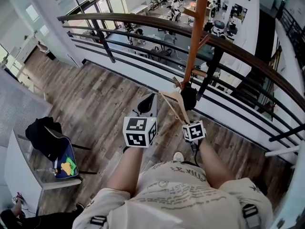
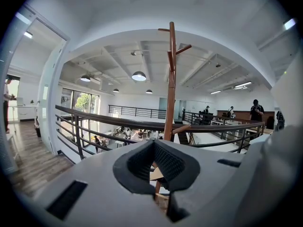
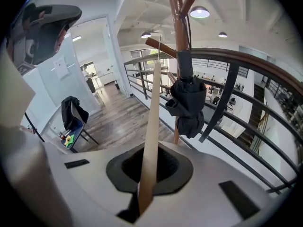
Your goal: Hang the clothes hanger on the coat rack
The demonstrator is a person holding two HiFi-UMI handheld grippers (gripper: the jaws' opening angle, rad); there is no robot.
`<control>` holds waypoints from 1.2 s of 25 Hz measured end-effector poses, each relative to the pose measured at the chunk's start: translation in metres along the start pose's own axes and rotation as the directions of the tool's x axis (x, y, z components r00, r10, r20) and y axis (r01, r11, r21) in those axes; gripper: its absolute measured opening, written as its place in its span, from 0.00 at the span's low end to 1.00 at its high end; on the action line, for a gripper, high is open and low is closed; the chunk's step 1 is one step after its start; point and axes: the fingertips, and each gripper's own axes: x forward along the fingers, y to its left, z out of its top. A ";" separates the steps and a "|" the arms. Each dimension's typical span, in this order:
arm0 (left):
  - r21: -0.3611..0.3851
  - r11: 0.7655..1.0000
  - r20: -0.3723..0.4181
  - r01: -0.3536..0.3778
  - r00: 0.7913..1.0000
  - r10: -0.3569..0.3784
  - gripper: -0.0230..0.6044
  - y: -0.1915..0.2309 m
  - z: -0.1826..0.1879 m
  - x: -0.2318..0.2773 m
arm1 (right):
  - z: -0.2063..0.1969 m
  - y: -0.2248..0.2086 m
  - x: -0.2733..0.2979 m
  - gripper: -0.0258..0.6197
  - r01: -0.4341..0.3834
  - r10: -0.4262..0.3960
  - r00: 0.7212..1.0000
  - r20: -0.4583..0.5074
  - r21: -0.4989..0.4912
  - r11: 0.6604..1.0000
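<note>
left gripper: my left gripper (image 2: 156, 171) has its jaws drawn almost together, with only a thin slit between the black pads. A pale wooden bit shows in the slit. I can't tell what it is or whether it's pinched.
right gripper: my right gripper (image 3: 147, 174) is clamped on the wooden clothes hanger (image 3: 152, 122). The wood runs straight through the pad gap and away from me.
hanger position: it rises up and ahead from my right jaws, tilted toward the rack. In the head view its far end sits just beside my left gripper's tip.
hanger hook: the thin wire hook (image 3: 159, 46) is at the far end and crosses a lower peg (image 3: 152, 43) of the rack. I can't tell whether it rests on the peg.
coat rack: the brown wooden coat rack (image 1: 196, 32) stands upright, straight ahead of both grippers and near them. It's on my side of the railing, with pegs angled up near its top.
umbrella: a folded black umbrella (image 3: 187, 103) hangs against the rack pole, just right of the hanger and beyond my right jaws.
railing: a dark curved balcony railing (image 1: 143, 22) runs behind the rack, ahead of both grippers.
chair: a chair (image 1: 64, 159) with a black jacket (image 1: 43, 132) over its back stands well off to the left of my left gripper.
floor: wood planks (image 1: 95, 104) lie under both grippers.
</note>
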 end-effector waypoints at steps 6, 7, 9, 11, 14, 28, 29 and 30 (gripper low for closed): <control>-0.015 1.000 -0.001 -0.027 1.000 0.027 0.05 0.001 0.002 0.004 | 0.002 -0.021 0.006 0.04 0.025 -0.025 0.999 -0.024 0.008 1.000; -0.018 0.999 0.000 -0.031 1.000 0.032 0.05 0.002 0.003 0.004 | 0.003 -0.023 0.007 0.04 0.026 -0.025 0.999 -0.027 0.008 1.000; -0.021 0.999 0.000 -0.038 0.999 0.038 0.05 0.002 0.004 0.004 | 0.003 -0.025 0.009 0.04 0.028 -0.027 0.999 -0.036 0.012 1.000; -0.019 0.999 -0.003 -0.045 0.999 0.044 0.05 0.002 0.003 0.003 | 0.001 -0.026 0.012 0.04 0.025 -0.024 0.999 -0.046 0.027 0.999; -0.021 0.998 -0.007 -0.056 0.998 0.056 0.05 0.001 0.003 0.003 | 0.001 -0.029 0.013 0.04 0.011 -0.008 0.999 -0.054 0.055 0.998; -0.009 0.999 -0.018 -0.050 0.999 0.050 0.05 -0.007 -0.001 0.007 | -0.006 -0.040 0.018 0.09 0.061 -0.061 0.998 -0.034 0.002 0.998; -0.007 0.999 -0.019 -0.047 0.999 0.046 0.05 -0.008 0.000 0.007 | -0.005 -0.040 0.018 0.15 0.062 -0.062 0.998 -0.027 0.003 0.998; -0.006 0.999 -0.019 -0.044 0.999 0.043 0.05 -0.008 0.000 0.007 | -0.004 -0.040 0.018 0.18 0.062 -0.062 0.998 -0.022 0.004 0.998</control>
